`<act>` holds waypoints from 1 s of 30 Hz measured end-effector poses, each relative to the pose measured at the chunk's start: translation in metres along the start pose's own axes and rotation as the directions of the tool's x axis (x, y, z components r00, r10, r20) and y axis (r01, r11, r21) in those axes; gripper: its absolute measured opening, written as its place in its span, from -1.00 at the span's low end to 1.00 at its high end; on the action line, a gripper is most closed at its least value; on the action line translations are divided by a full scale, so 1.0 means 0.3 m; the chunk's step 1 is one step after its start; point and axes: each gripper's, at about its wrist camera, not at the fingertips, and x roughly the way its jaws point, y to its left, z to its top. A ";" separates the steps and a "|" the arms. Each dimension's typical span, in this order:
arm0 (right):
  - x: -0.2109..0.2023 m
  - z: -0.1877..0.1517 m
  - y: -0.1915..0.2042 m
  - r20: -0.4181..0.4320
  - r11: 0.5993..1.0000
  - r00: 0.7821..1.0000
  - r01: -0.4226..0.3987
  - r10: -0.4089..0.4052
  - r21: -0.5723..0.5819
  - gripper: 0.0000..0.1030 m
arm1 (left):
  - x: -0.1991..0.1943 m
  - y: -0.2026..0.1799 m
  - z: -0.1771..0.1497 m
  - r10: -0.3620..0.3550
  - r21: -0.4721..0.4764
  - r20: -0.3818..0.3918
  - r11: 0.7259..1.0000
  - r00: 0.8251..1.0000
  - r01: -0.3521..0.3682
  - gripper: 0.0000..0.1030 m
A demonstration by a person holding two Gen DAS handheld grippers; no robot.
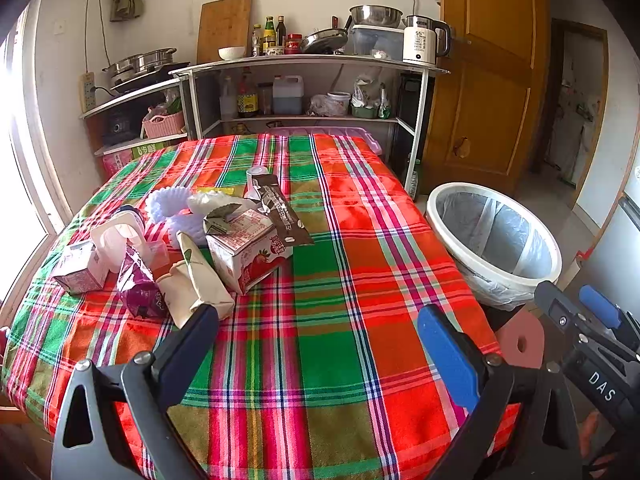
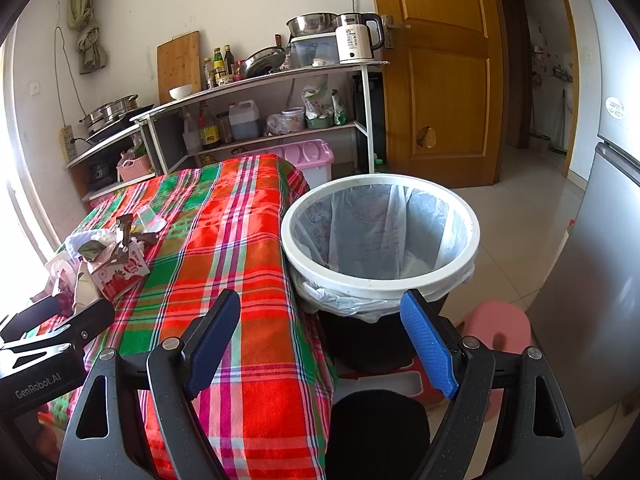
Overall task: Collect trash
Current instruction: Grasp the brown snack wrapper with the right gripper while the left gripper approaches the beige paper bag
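Clearly both claws stand wide and hold nothing: the left gripper (image 1: pixel 318 336) hovers over the plaid tablecloth (image 1: pixel 340 280), the right gripper (image 2: pixel 320 320) before one lined trash bin (image 2: pixel 380 280) just beside the table. Trash lies heaped at the cloth's left: one strawberry milk carton (image 1: pixel 250 254), one brown wrapper (image 1: pixel 280 212), one purple pouch (image 1: pixel 138 288).

One bin (image 2: pixel 380 276) with one liner. On the counter (image 1: pixel 340 280): two cartons, one strawberry (image 1: pixel 250 254) and one pink (image 1: pixel 80 270); one purple wrapper (image 1: pixel 138 288); one brown wrapper (image 1: pixel 280 212); one cup (image 1: pixel 256 180). Two hand-held grippers, left (image 1: pixel 318 344) and right (image 2: pixel 320 344).
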 end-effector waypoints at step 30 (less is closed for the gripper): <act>0.177 0.071 0.257 -0.056 0.965 0.976 -0.217 0.211 -0.144 0.60 | 0.037 0.387 -0.017 0.072 -0.144 -0.043 0.986 0.996 -0.078 0.90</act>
